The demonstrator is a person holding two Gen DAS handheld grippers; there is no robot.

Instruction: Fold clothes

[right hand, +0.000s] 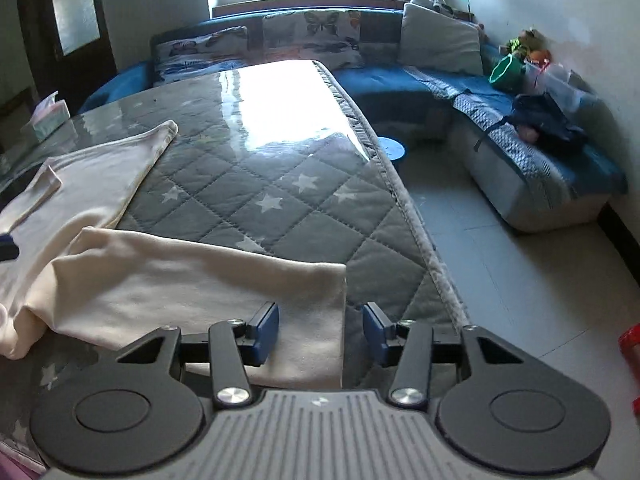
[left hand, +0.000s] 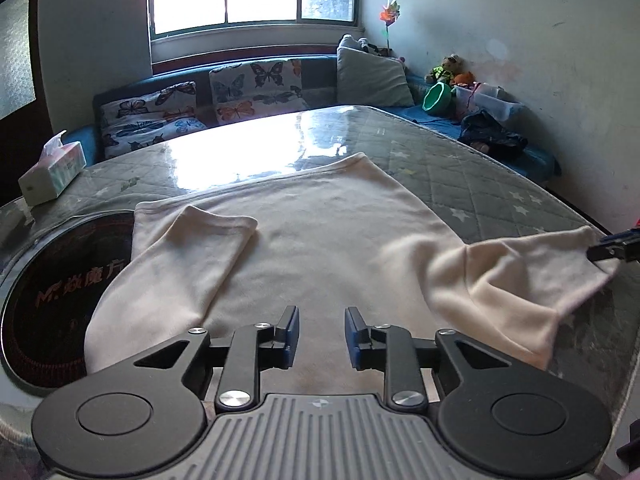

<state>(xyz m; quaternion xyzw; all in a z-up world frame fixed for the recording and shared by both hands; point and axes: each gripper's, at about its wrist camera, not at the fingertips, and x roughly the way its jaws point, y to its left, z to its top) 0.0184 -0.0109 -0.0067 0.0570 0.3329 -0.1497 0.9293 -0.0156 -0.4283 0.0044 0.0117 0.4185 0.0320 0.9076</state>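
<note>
Shirt [left hand: 320, 232]: lying flat on the desk [right hand: 304, 216], hem toward the window, so each sleeve can be turned in over the body.
Left sleeve [left hand: 192, 256]: lying folded inward already, resting on the body.
Right sleeve [right hand: 192, 284]: stretching outward, its cuff sitting between the right gripper [right hand: 320, 334] jaws, likely being set up for the matching inward fold.
Right gripper: jaws standing spread around the cuff edge, not pinching yet.
Left gripper [left hand: 321, 338]: hovering over the near edge of the shirt, jaws spread, gripping nothing, probably waiting.
Tissue box [left hand: 52, 174]: sitting on the desk's far left, well apart.
</note>
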